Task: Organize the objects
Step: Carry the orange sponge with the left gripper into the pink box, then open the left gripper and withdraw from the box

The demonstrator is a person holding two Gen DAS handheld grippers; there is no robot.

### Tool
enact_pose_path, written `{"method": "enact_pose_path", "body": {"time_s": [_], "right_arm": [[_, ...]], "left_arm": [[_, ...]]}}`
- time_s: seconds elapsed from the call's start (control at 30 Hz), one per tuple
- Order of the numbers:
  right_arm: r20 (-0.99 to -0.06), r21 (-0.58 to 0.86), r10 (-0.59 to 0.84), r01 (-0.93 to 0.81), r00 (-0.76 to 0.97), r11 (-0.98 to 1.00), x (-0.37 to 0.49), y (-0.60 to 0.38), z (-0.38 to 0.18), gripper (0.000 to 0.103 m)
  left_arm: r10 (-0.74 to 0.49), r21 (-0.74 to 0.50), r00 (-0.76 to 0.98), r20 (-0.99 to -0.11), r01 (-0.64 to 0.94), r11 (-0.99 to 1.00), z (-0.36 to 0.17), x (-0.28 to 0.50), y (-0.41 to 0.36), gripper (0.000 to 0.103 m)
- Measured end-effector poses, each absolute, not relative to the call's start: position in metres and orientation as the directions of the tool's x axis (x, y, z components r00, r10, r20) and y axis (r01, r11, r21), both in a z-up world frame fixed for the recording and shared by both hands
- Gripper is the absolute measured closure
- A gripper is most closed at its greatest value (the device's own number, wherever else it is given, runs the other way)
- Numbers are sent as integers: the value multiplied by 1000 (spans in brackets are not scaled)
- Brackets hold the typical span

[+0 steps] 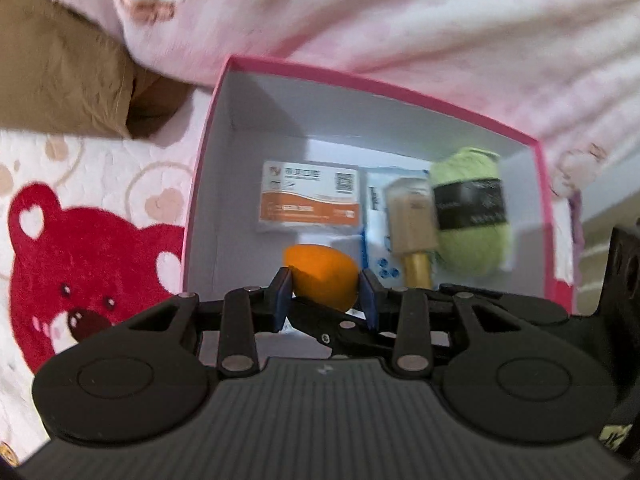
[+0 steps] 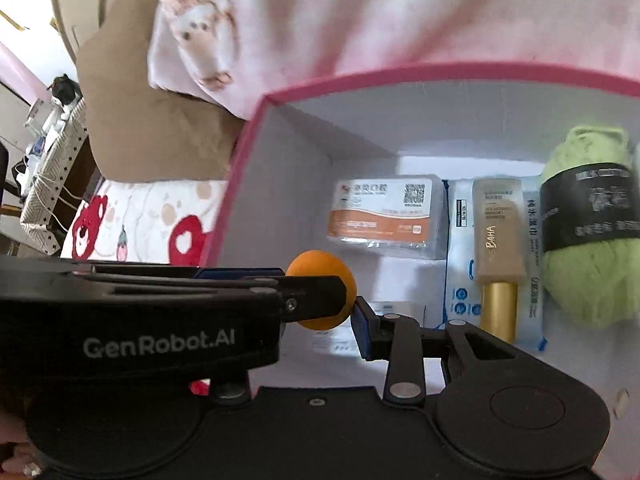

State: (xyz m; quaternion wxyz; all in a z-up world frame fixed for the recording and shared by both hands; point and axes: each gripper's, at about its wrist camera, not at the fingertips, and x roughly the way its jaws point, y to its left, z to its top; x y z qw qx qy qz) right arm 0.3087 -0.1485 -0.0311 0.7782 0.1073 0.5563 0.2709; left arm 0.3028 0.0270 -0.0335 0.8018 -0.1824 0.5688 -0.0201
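Observation:
My left gripper [image 1: 326, 286] is shut on an orange ball [image 1: 322, 276] and holds it over the near edge of a pink box [image 1: 384, 92] with a white inside. The ball [image 2: 320, 268] and the left gripper body [image 2: 168, 312] also show in the right wrist view, crossing in from the left. In the box lie an orange-and-white card pack [image 1: 308, 198], a beige tube with a gold cap [image 1: 412, 224], a white packet [image 1: 376, 216] and a green yarn ball [image 1: 470, 212]. Of my right gripper only one blue-padded finger [image 2: 362, 330] shows, beside the ball.
The box stands on a white bedsheet with red bear prints [image 1: 80, 264]. A pink blanket [image 1: 400, 20] lies behind the box and a brown pillow [image 1: 60, 80] at the back left. A patterned basket [image 2: 52, 176] stands far left.

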Motion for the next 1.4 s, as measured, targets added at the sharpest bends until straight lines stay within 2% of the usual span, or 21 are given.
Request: {"method": "enact_pose_path", "body": {"time_s": [0.23, 0.37, 0.5, 0.53, 0.6, 0.77, 0.93, 1.07, 1.27, 1.4], "right_arm": [[-834, 453, 519, -306, 186, 837, 327, -141, -55, 63], [-859, 396, 463, -290, 220, 871, 332, -148, -57, 61], [-862, 364, 435, -280, 260, 888, 328, -157, -53, 61], [-861, 353, 429, -287, 273, 891, 326, -158, -52, 58], [-865, 297, 386, -292, 321, 909, 323, -164, -48, 45], [-830, 310, 420, -323, 367, 894, 302, -183, -29, 45], [-765, 338, 491, -390, 415, 856, 264, -204, 4, 45], [-728, 276, 500, -468, 469, 840, 222, -219, 30, 45], [-702, 191, 484, -516, 523, 835, 168, -235, 55, 44], [-711, 132, 457, -537, 535, 833, 144, -241, 71, 43]], "left_arm": [[-250, -336, 340, -907, -222, 916, -58, 318, 31, 68], [-293, -394, 390, -873, -207, 896, -61, 320, 30, 70], [-280, -390, 432, -857, -192, 900, -59, 313, 28, 67], [-276, -388, 443, -853, -185, 903, -56, 311, 28, 66], [-269, -380, 466, -843, -162, 911, -49, 306, 26, 63], [-242, -349, 500, -831, -132, 928, -30, 293, 24, 62], [-217, -292, 536, -816, -58, 955, -11, 270, 23, 56], [-204, -254, 540, -816, -18, 967, 3, 251, 19, 55], [-194, -211, 538, -820, 31, 977, 36, 215, 11, 49], [-214, -194, 489, -846, 91, 977, 50, 198, 5, 47]]}}
